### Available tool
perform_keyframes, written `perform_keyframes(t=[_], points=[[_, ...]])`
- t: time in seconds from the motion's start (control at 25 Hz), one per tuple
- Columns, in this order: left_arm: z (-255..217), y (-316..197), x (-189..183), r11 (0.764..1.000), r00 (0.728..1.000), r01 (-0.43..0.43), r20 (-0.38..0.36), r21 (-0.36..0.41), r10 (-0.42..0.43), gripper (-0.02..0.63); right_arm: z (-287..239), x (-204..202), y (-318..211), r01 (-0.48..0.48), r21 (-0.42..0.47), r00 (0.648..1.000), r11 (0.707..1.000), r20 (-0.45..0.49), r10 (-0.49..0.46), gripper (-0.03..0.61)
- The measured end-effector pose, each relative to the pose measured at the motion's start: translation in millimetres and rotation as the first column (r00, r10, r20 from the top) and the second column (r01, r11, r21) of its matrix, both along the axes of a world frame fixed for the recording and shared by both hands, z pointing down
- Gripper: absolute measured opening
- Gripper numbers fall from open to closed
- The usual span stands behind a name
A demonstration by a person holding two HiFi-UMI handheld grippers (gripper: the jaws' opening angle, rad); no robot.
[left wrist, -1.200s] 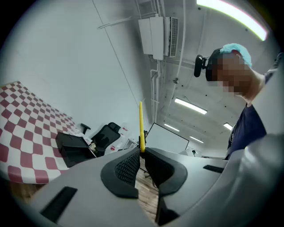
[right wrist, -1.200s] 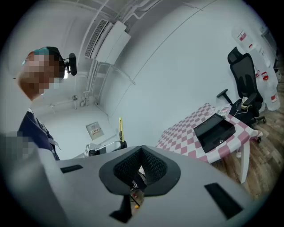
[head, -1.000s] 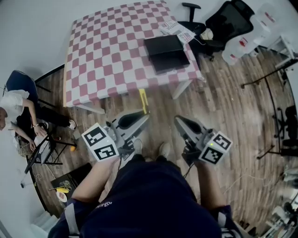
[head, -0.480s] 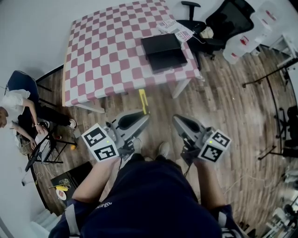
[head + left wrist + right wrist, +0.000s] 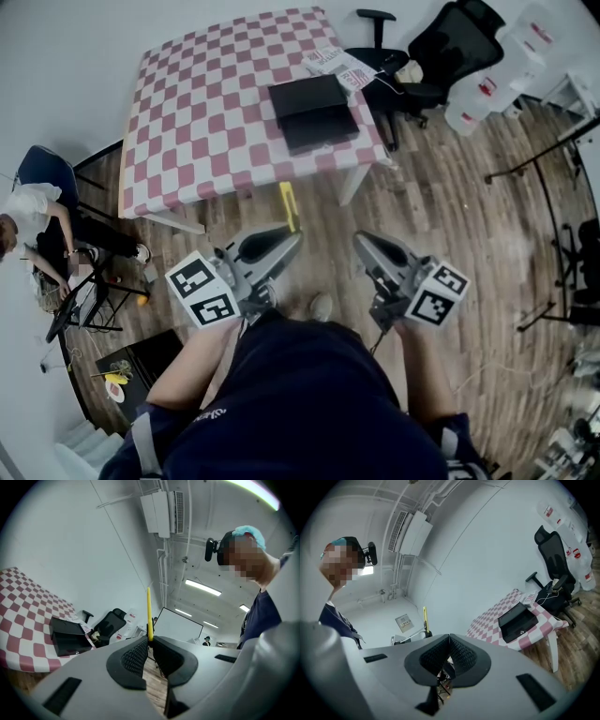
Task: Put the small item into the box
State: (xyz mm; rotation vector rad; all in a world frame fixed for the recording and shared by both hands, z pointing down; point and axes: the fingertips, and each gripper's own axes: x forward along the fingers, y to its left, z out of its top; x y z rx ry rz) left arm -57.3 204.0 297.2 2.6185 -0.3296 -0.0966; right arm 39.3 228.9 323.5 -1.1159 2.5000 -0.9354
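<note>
A black box [image 5: 312, 111] lies shut on the pink-checkered table [image 5: 206, 112], toward its right side. The same box [image 5: 69, 637] shows in the left gripper view, and the box [image 5: 518, 620] also shows in the right gripper view. My left gripper [image 5: 296, 234] hangs over the wooden floor, well short of the table, shut on a thin yellow strip [image 5: 288, 202] that sticks out past its tips. The strip [image 5: 149, 613] stands upright between the left gripper's [image 5: 150, 639] pads. My right gripper [image 5: 361, 240] hangs beside it, shut and empty, as the right gripper [image 5: 449, 636] view confirms.
Printed papers [image 5: 339, 64] lie at the table's far right corner. A black office chair [image 5: 441, 47] and white containers [image 5: 492, 80] stand beyond it. A seated person [image 5: 28, 211] is at the left, with a tripod [image 5: 94, 300] nearby. Stands [image 5: 544, 150] line the right.
The table and box have shifted slightly left and nearer in the head view. Both grippers keep their pose, the left still holding the yellow strip.
</note>
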Motion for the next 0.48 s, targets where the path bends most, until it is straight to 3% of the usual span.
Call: perform_keyframes(t=[0.48], points=[[7.0,-18.4,22.0,0.999,1.000,0.030,0.003,-0.013,-0.030,0.060,10.8,37.0,-14.6,0.001,-0.027,1.000,1.000,-0.011,-0.001,0.017]])
